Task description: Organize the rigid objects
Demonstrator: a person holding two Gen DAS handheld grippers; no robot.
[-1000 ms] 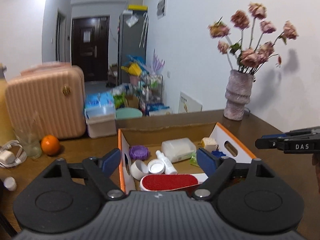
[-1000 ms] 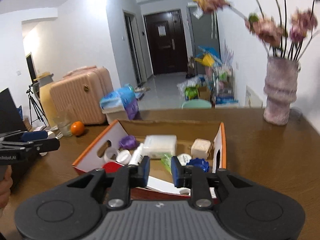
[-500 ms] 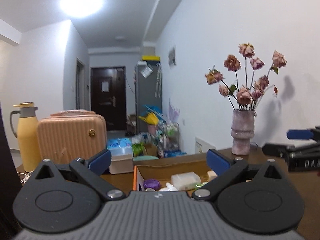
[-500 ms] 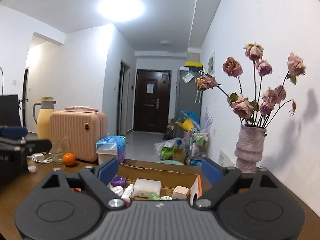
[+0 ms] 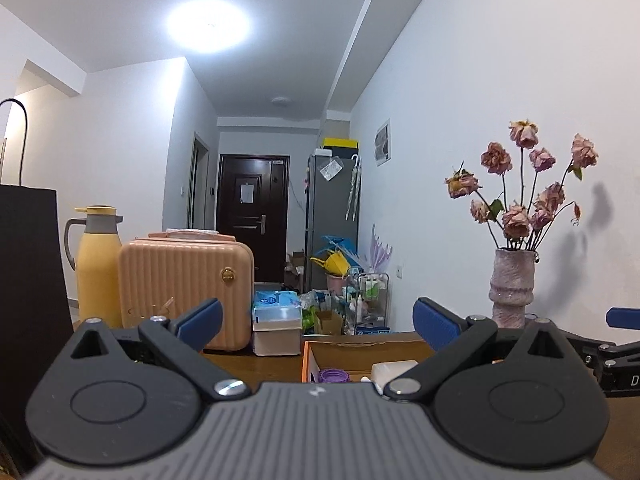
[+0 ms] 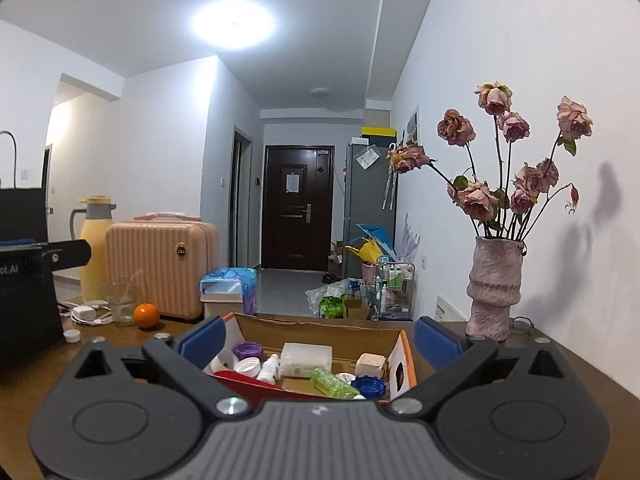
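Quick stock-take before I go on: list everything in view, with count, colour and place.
cardboard box: 1, brown and orange, table centre
purple lid: 1, in box, left
clear case: 1, whitish, in box
green bottle: 1, in box, front
blue cap: 1, in box, right
orange: 1, table left
suitcase: 1, pink, table left
flask: 1, yellow, behind suitcase
vase: 1, pinkish, table right
left claw: open
right claw: open

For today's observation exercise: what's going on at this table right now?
Someone holds a hand-held gripper in each hand; the left hand-held gripper and right hand-held gripper are both open and empty, raised level over the wooden table. The cardboard box holds a clear plastic case, a green bottle, lids and small containers.
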